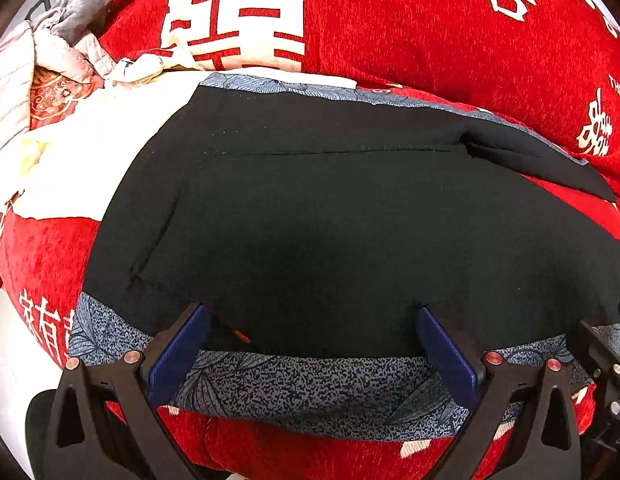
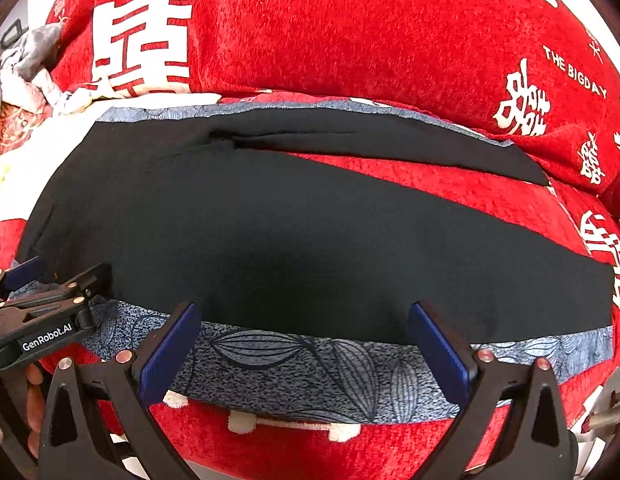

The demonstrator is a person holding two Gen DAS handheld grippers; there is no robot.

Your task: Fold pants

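Black pants (image 1: 330, 220) spread flat across a blue-grey leaf-print cloth (image 1: 310, 384), itself lying on a red blanket (image 1: 430, 32) with white characters. One pant leg (image 2: 390, 140) angled away from the main body of the pants, a wedge of red blanket showing between the two. Left gripper (image 1: 314, 344) spread wide, blue pads (image 1: 177, 352) at the near hem of the pants, nothing between the fingers; cannot tell whether the tips touch the fabric. Right gripper (image 2: 305, 340) likewise spread wide at the same near edge of the pants, holding nothing. In the right wrist view, the left gripper's black body visible just left of the pants' near corner, labelled GenRobot.AI. Beyond the far left corner of the pants, a white patch of bedding (image 1: 89, 152) and a crumpled heap of grey and pale quilted garments (image 1: 61, 36).
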